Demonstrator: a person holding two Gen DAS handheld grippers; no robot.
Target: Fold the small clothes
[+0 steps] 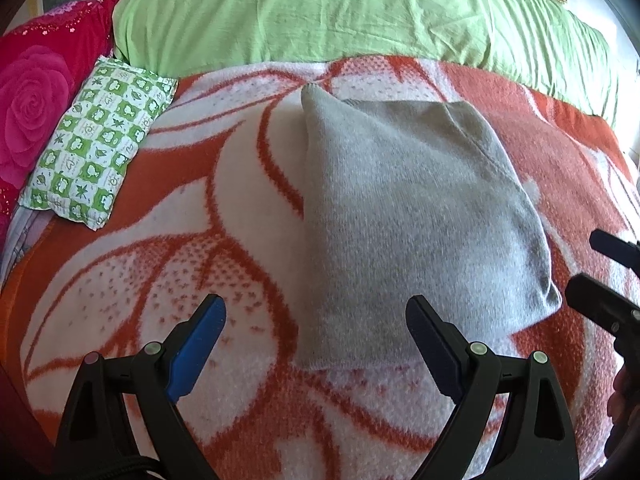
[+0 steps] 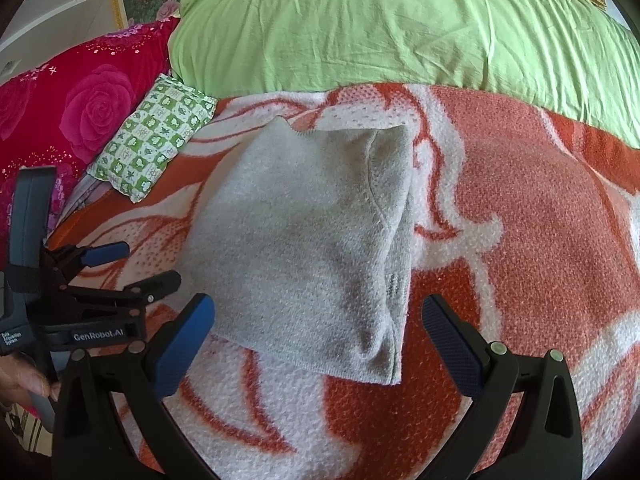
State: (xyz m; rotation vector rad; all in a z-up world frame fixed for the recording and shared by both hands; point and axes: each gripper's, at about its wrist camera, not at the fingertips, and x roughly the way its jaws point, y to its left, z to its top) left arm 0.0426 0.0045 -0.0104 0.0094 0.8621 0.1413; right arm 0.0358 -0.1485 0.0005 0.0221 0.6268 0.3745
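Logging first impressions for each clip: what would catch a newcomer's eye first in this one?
A folded grey knit garment lies in the middle of a bold orange-and-white blanket. Both the left claw and the right claw hover open near its front edge, holding nothing. Behind it are a lime-green pillow, and to the left a green-checked pouch beside rose-print red fabric.

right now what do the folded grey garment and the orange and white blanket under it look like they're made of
The folded grey garment looks like a soft matte knit, perhaps fleecy cotton: fine looped texture, stitched seams. The orange and white blanket seems a plush, fuzzy woven pile, likely synthetic or wool; fibres blur the pattern edges.
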